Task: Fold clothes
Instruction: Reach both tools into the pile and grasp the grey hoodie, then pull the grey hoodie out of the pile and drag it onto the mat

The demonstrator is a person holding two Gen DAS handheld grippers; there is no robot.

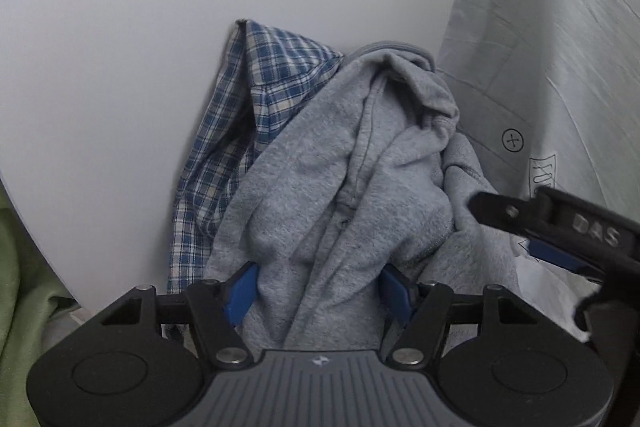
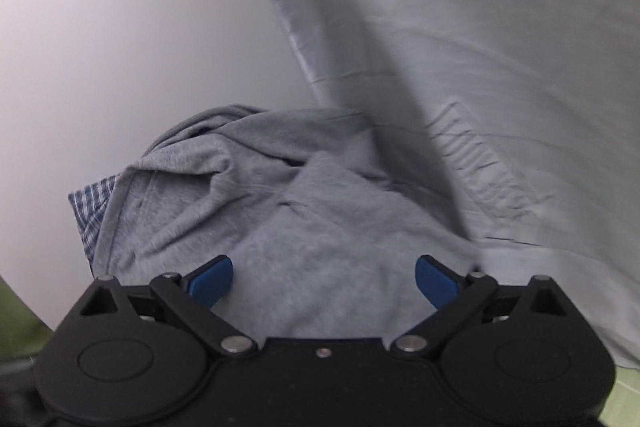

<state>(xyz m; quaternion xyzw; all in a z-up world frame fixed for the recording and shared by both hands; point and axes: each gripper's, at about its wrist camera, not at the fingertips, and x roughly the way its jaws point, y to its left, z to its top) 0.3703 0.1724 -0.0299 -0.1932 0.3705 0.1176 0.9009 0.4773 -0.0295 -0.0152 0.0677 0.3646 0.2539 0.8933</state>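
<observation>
Pickup step. Grey sweatshirt (image 1: 352, 163) heaped on white bench (image 1: 120, 47), over plaid shirt (image 1: 256, 87), beside a pale tee (image 1: 560, 47). Left hand-held gripper (image 1: 318, 285): pads press a bunched fold, gripping. Right hand-held gripper (image 2: 324, 277): jaws wide, empty, over grey cloth. Next: right needs a hem. Bare bench lies toward the rounded edge.

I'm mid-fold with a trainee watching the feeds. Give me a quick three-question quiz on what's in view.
1. True or false: the left tool has grey sweatshirt fabric between its pads.
2. Which garment pokes out from beside the grey sweatshirt? A) blue plaid shirt B) jeans C) striped towel
3. Complete: the right tool hovers over the sweatshirt with its jaws ____.

Key: 1 true; 2 A; 3 open.
</observation>
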